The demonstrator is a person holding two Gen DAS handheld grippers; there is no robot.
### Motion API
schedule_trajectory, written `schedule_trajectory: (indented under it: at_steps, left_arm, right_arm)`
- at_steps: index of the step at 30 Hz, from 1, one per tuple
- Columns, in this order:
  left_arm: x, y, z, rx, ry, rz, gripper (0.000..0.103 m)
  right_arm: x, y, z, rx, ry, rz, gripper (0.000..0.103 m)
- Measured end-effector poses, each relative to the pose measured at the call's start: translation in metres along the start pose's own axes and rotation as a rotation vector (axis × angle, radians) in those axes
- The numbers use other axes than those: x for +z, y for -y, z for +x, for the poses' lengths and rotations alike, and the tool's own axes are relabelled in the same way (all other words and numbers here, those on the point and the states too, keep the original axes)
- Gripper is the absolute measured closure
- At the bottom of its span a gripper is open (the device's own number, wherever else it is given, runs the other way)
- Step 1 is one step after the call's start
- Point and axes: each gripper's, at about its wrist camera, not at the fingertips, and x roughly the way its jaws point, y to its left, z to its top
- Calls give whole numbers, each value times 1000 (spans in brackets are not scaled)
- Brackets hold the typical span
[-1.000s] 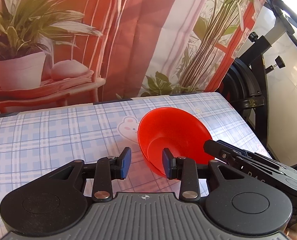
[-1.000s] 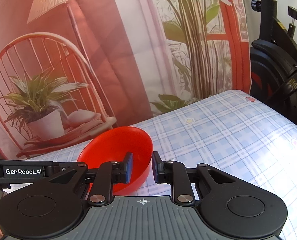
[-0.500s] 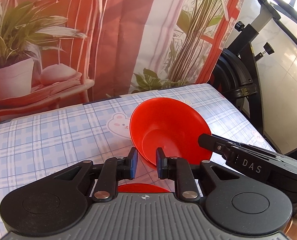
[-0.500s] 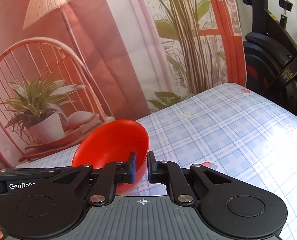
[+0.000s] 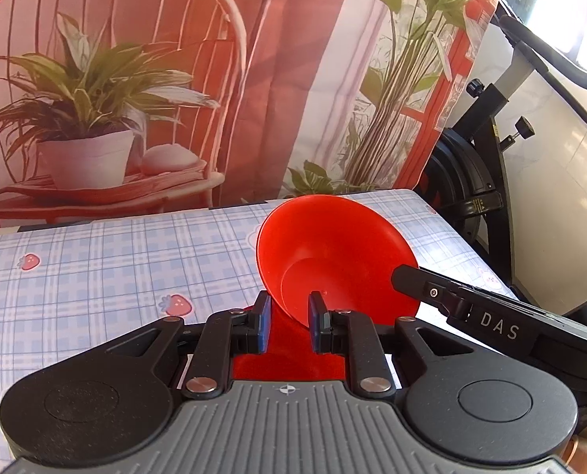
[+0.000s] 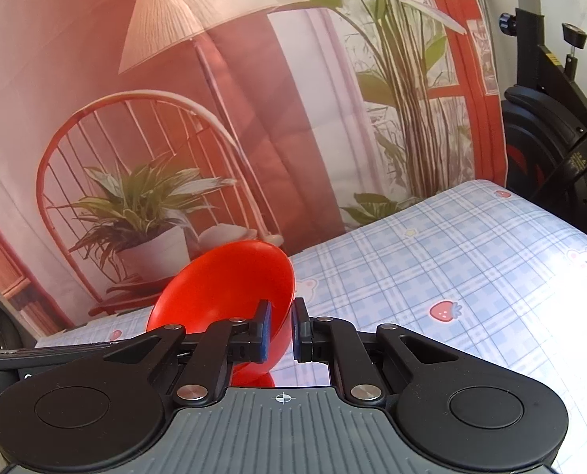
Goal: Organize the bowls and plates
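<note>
Since a second ago, both grippers have narrowed on one red bowl point(image 5: 333, 252) and tilted it more steeply, and a second red item has come into view beneath it. Two grippers show. From the left wrist view, the left gripper point(image 5: 289, 326) has its two blue-padded fingers brought close together around the bowl's near rim, one pad outside and one inside, pinching it. The right gripper point(image 6: 281, 330) likewise pinches the opposite rim between its two pads, with only the thin red wall between them. Its black body reaches in from the right of the left view, marked DAS. The bowl hangs tipped, its hollow facing the left camera, above the table point(image 5: 96, 268), which wears a blue checked cloth printed with strawberries and bears. Directly under the bowl lies another red piece point(image 5: 289, 359), one only, mostly hidden by the fingers; whether it is a plate or a bowl cannot be told. Behind the table hangs one printed backdrop point(image 6: 198, 118) showing a chair, potted plant and lamp. One black exercise bike point(image 6: 550, 138) stands at the right.
</note>
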Motion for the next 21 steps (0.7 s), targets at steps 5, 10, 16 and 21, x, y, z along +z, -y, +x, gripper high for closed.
schedule_trajectory:
  at_steps: [5,10,16,21]
  left_arm:
    - [-13,-14,-24,1,15,-78,82]
    - [-27,-22,-37,6,4,-116,82]
    - [-45,-30,-42,5,-25,-135,82]
    - [-56,-34,-43,3,-35,-140,82]
  right_arm:
    - [-12,-19,-13,32,-20,-9,93]
    - [-27,-30,-22,38,-42,-25,93]
    - [-41,-37,-26,40,-69,-40,93]
    - [-45,-40,-26,40,-74,-53,93]
